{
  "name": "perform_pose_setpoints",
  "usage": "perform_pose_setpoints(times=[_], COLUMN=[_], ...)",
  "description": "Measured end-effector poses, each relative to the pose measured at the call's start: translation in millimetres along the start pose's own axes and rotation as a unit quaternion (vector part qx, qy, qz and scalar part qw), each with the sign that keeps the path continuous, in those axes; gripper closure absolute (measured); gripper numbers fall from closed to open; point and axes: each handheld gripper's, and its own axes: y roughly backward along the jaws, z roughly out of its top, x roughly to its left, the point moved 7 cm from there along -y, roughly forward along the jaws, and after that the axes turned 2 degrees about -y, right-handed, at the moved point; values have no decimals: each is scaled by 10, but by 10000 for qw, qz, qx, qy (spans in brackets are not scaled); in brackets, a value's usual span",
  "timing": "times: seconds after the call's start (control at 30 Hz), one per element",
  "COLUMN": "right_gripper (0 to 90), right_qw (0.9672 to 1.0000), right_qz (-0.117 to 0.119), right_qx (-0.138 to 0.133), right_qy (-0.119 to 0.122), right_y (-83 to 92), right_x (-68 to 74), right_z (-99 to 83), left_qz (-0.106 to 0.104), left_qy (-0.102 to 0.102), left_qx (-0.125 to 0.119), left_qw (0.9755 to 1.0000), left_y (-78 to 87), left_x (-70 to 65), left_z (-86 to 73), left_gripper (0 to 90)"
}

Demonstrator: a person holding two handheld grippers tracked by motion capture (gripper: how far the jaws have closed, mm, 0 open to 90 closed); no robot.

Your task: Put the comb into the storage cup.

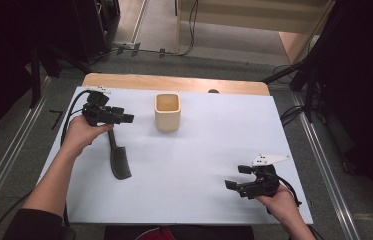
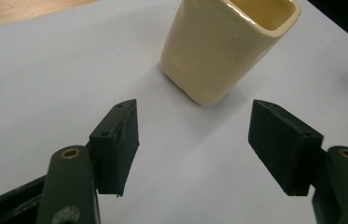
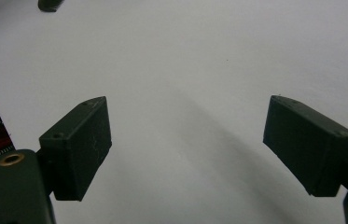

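Left claw open, empty, facing cream cup; right claw open, idle on worktop; comb ungrasped; work barely begun

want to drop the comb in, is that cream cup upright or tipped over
Upright: the cream cup stands on its base on the white table, open mouth facing up. The comb lies flat beside it.

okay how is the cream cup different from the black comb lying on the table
The cream cup stands upright, mouth open upward; the black comb lies flat. The cup is pale, glossy and squarish; the comb is dark, long and thin. The cup sits mid-table; the comb lies beside the left hand. Both rest on the white table, ungripped.
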Motion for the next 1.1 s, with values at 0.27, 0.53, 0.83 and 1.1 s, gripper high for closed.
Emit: perform_pose_setpoints(times=[0.27, 0.53, 0.83, 1.1], right_gripper=[136, 136, 136, 136], right_qw=[10000, 10000, 10000, 10000], right_qz=[-7, -7, -3, 1], right_qx=[-8, -12, -5, -3], right_qy=[-23, -25, -24, -28], right_y=[9, 11, 8, 9], right_x=[-2, -2, -1, 0], right_z=[-9, -9, -9, -9], left_qz=[-33, 92, 330, 445], left_qy=[-37, 63, 263, 339], left_qx=[100, 435, 601, 743], left_qw=[9999, 9990, 9973, 9957], left_y=[-60, -189, -253, -286], left_x=[67, 223, 399, 469], left_z=[-113, -268, -441, -540], left_gripper=[808, 900, 900, 900])
